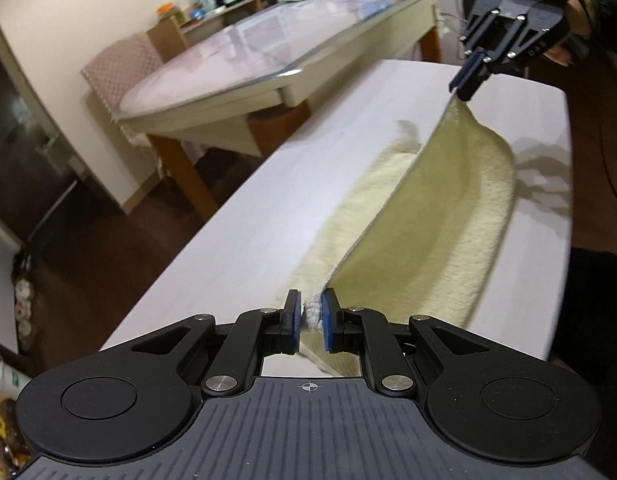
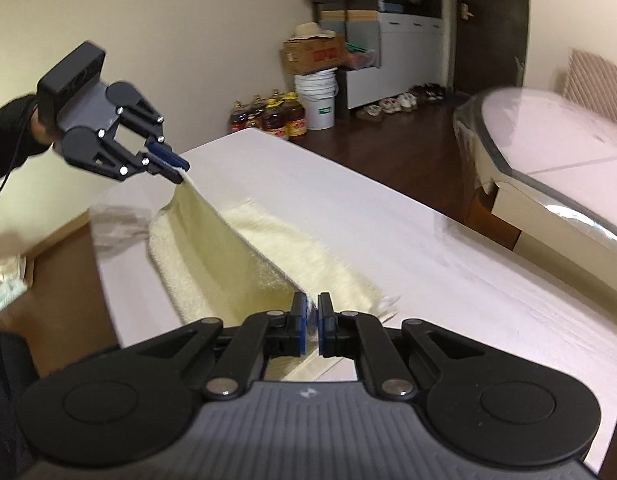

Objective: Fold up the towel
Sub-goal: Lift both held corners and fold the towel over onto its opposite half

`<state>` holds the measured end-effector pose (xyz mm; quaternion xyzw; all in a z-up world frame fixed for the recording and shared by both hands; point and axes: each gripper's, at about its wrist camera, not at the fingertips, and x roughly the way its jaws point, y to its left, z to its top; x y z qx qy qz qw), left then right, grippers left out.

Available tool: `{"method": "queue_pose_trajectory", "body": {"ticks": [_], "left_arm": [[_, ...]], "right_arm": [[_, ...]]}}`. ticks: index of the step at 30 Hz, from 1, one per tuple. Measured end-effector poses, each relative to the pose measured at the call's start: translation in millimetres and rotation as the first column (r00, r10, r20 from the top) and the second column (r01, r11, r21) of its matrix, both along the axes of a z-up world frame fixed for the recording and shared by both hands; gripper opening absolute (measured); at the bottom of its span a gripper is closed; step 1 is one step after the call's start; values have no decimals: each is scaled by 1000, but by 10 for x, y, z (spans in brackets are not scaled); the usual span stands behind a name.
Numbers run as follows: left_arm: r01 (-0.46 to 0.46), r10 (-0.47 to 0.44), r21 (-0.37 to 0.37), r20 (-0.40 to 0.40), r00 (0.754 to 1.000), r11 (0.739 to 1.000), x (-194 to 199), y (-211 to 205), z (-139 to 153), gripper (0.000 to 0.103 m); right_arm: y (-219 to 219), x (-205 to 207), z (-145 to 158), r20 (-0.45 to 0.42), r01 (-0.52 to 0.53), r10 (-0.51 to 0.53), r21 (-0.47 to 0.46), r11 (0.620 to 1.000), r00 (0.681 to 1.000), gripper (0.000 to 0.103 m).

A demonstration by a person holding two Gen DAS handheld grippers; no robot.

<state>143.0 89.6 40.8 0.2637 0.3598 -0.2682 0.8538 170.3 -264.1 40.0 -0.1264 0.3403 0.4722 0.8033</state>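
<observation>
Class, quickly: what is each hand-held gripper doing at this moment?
Left hand-held gripper: closed on a corner of the yellow towel.
Right hand-held gripper: closed on the towel's other lifted corner.

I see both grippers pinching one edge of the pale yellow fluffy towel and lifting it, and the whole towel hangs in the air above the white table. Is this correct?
Not fully. The left gripper and right gripper do pinch one edge of the pale yellow fluffy towel, but only that edge is lifted. The left wrist view shows the rest of it lying on the white table.

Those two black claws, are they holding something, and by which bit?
Yes: left gripper and right gripper each pinch a corner of the yellow towel, lifting one edge.
</observation>
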Motion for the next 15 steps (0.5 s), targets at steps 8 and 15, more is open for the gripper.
{"method": "queue_pose_trajectory", "body": {"ticks": [8,15], "left_arm": [[-40,38,-42,-52,998,998,346,136,-175,11],[-77,75,-22,-68,995,997,426,144,-379,11]], "right_arm": [[102,470,-225,-87,55,-56,-15,998,995,6],[168,620,-452,-130,92,-98,-49,995,987,6]]}}
